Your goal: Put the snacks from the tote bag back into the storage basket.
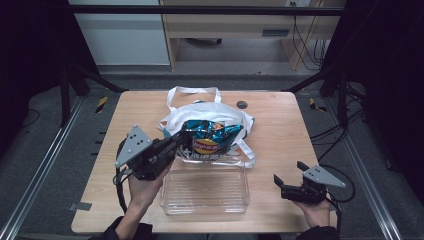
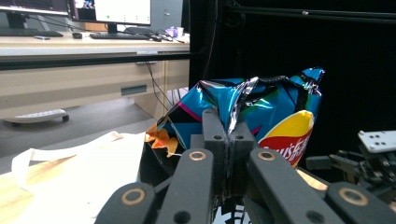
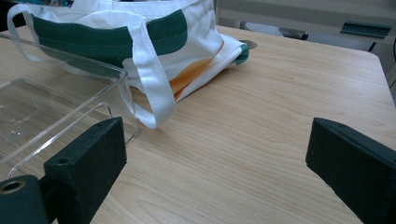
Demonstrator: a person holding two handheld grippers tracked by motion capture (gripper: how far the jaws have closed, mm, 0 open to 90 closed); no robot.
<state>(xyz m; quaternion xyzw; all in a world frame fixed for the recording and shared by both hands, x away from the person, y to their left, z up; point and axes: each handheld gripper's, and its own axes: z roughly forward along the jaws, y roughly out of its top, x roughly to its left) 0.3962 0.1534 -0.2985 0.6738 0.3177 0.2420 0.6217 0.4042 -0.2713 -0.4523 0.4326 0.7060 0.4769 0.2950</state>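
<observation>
Wooden table [image 1: 280, 130] carries white tote bag [image 1: 210, 112] with green trim; clear plastic bin [image 1: 205, 190] sits just in front of it; blue chip bag [image 1: 212, 137] hangs between tote and bin, above the bin's far edge; left gripper [image 2: 227, 135] pinches its crumpled top; right gripper [image 1: 289, 178] spread, holding nothing, above the table's right side.

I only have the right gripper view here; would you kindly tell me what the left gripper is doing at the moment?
Observer: The left gripper is shut on the crimped edge of a blue chip bag.
Operator: Thank you. Where is that bag relative to the clear bin?
Observer: In the high view, it hangs between the white tote bag and the far edge of the clear plastic bin.
Operator: And is anything in the bin yet?
Observer: The bin looks empty from above.
</observation>
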